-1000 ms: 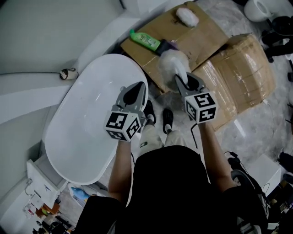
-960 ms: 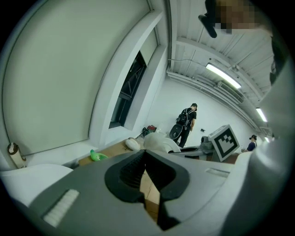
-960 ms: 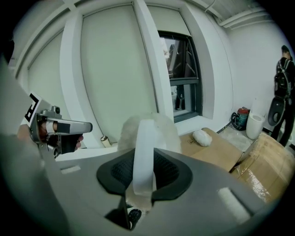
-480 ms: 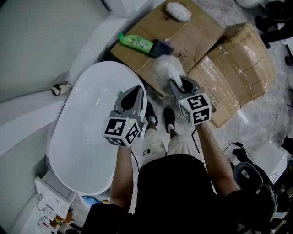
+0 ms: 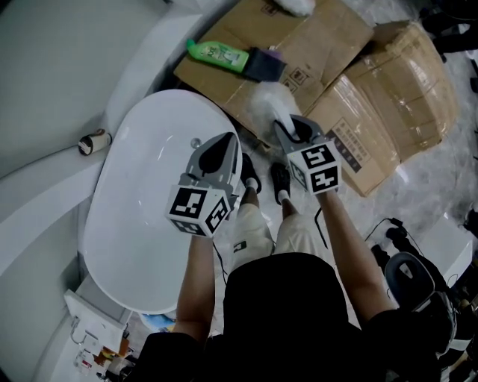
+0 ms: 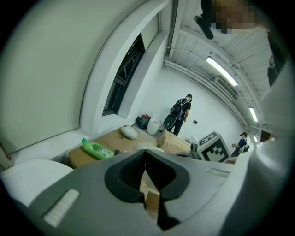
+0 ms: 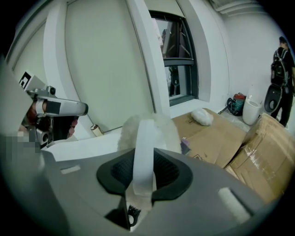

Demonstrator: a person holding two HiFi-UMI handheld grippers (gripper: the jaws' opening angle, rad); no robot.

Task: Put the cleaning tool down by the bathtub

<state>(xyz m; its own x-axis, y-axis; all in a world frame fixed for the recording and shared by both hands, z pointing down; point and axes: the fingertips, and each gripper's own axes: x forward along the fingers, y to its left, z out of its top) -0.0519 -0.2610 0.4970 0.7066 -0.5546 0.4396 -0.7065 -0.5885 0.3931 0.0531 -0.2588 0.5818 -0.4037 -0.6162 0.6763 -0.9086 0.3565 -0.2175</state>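
A small roll (image 5: 93, 140) lies on the pale ledge, just beside the left rim of the white bathtub (image 5: 142, 224). The left gripper (image 5: 224, 145) hangs over the tub's right rim. In the left gripper view, the left gripper (image 6: 145, 152) has its jaws clenched together with nothing between them.

Beyond the tub's far end, a green bottle (image 5: 216, 52) lies on its side at the left edge of a flattened cardboard sheet (image 5: 314, 52). A dark packet (image 5: 261, 65) touches its cap end. A white fluffy pad (image 5: 293, 6) rests at the sheet's far edge.

The right gripper (image 5: 287, 127) is held to the right of the tub and in front of the person's dark shoes (image 5: 280, 179). In the right gripper view, the right gripper (image 7: 143, 173) grasps the white handle of the cleaning tool (image 7: 147, 133). The tool's fluffy head stands up past the jaw tips. From the head view, the cleaning tool (image 5: 267, 103) is off the floor, over the near edge of the cardboard sheet and close to the tub's right rim.

A tape-wrapped cardboard box (image 5: 403, 97) stands at the far right.
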